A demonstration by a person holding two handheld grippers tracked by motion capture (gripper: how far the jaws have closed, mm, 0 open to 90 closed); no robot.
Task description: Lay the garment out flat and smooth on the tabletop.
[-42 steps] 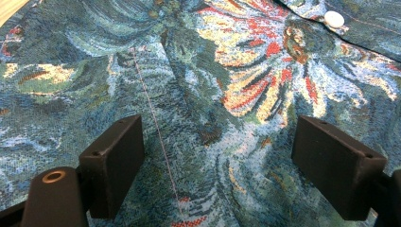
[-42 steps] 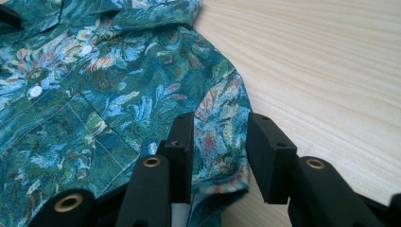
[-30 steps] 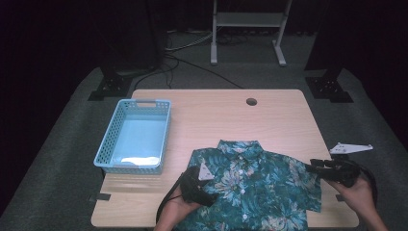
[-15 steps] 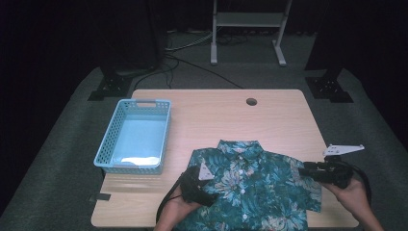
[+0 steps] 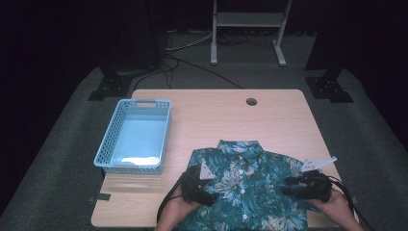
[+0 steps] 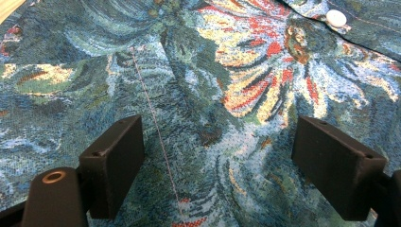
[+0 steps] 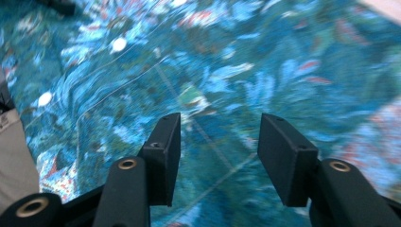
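In the high view, a pale wooden table [image 5: 269, 122] with a round cable hole [image 5: 251, 101] stands on grey carpet [image 5: 57, 159] in a dark room, with a white metal frame [image 5: 248, 21] and black cables [image 5: 192, 60] behind it. A light blue perforated plastic basket [image 5: 133, 136] sits on the table's left part. A teal short-sleeved shirt with a floral print and white buttons [image 5: 248, 185] lies flat at the near edge, collar away from the person. The left gripper [image 5: 198, 185] rests on the shirt's left side; the right gripper [image 5: 299, 187] is over its right sleeve area.

In the left gripper view, the jaws stand wide apart over the woven fabric [image 6: 213, 94], a seam running between them, a white button [image 6: 336, 18] beyond.

In the right gripper view, blurred, the jaws have just been opening and stand apart above the cloth [image 7: 222, 71], gripping nothing.
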